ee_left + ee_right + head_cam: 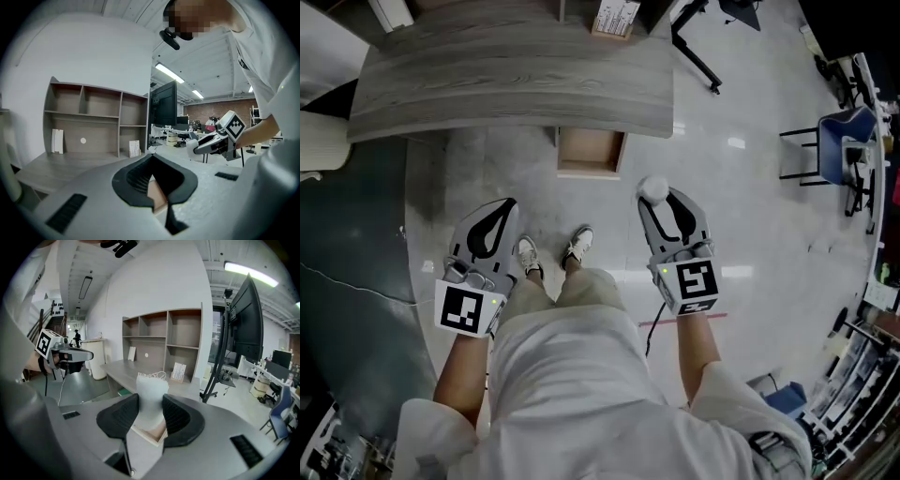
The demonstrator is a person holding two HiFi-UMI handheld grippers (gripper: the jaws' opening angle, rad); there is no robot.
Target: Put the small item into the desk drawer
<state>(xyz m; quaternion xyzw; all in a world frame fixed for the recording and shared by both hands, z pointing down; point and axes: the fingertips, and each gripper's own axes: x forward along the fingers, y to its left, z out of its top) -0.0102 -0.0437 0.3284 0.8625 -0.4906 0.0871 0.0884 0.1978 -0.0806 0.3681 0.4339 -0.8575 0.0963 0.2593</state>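
Both grippers hang before the desk [516, 84]; the right gripper [659, 199] pinches the small white item [151, 394] near the open drawer [591, 172], seemingly ready to drop it in; the left gripper [500, 208], jaws pressed together, holds nothing.

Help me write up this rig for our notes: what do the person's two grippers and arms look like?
Both the left gripper and the right gripper have grey shells with black ribbed jaw pads. Each carries a white cube printed with black square markers, with a small green light beside it. The person wears a white short-sleeved shirt; the forearms are bare.
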